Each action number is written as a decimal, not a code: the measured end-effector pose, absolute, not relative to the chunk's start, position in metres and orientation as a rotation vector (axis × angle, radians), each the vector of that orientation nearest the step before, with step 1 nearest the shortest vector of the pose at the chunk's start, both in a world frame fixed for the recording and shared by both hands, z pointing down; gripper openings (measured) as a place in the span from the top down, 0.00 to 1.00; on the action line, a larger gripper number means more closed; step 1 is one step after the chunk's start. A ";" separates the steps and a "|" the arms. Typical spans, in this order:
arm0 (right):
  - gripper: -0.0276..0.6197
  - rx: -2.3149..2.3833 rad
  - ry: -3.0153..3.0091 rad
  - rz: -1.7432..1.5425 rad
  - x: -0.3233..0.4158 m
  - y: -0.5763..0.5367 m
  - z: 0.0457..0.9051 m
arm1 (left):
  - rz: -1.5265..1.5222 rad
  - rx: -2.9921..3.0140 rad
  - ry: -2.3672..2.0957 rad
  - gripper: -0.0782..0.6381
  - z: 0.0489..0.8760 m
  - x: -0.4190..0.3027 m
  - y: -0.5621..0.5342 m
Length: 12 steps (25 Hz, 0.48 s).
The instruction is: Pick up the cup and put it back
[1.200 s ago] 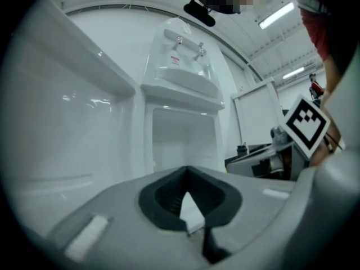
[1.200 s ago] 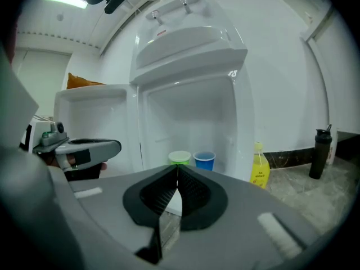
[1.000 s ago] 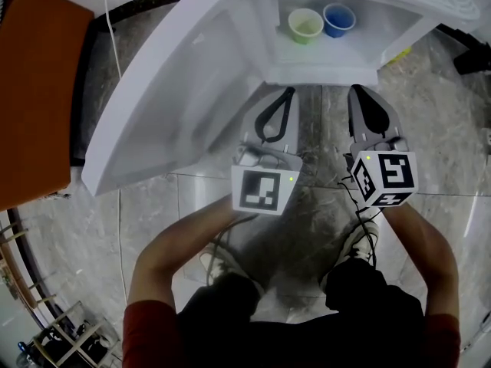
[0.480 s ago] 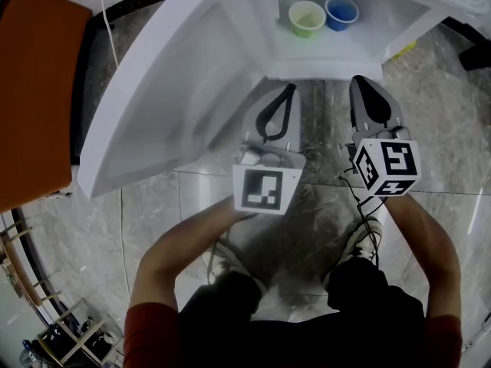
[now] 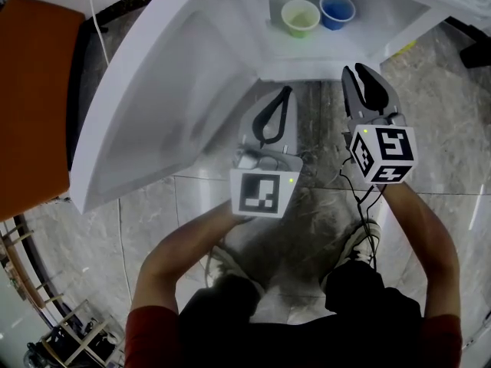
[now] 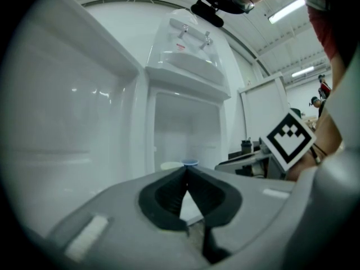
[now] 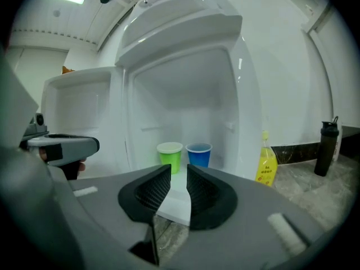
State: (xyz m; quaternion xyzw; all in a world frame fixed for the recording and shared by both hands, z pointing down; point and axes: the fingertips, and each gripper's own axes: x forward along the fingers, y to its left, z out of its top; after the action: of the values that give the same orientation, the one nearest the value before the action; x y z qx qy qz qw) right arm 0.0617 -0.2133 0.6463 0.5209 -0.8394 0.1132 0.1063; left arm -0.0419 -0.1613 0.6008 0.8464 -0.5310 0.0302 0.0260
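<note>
Reaching is the step in hand: I face the open fridge [image 5: 405, 23] and neither cup has been lifted yet. Furthest left, the fridge's door [image 5: 153, 106] stands swung wide.

Next comes my left gripper [image 5: 285, 92], in front of the fridge and short of its shelf [image 5: 307, 52]. Its jaws are pressed tip to tip with nothing between them, and I judge it idle for this step.

Inside the fridge, on that shelf, the green cup [image 5: 301, 18] stands upright. The blue cup [image 5: 337, 10] is just beside it on the right, and both sit toward the back wall.

My right gripper [image 5: 360, 71] is at the fridge's front edge, nearer the shelf than the left one. Its jaws have just been opening and now stand a narrow slot apart, holding only air.

Looking along them, the slot lines up with the green cup's right side. I take that cup as the likelier target, though the task names neither.

The gap looks too narrow for a cup's body. The next move calls for wider jaws and a forward push over the shelf's lip. One pad should go on each side of the cup below its rim, without nudging the blue neighbour.

Just outside the fridge's right wall stands a yellow bottle [image 7: 266, 165], well out of my path.
</note>
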 end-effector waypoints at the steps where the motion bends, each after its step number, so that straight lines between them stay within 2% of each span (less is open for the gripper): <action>1: 0.84 1.531 -2.470 0.331 0.061 -0.217 0.648 | 0.097 2.609 -1.642 0.89 0.603 -0.042 -0.162; 12: 0.73 1.556 -2.433 0.326 0.065 -0.258 0.667 | 0.127 2.562 -1.674 0.89 0.618 -0.047 -0.168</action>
State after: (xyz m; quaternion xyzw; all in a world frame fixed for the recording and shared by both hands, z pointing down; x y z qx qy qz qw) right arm 0.0651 -0.2581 0.6674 0.5316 -0.8314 0.1113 0.1172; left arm -0.0471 -0.1678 0.6178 0.8357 -0.5462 0.0414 0.0392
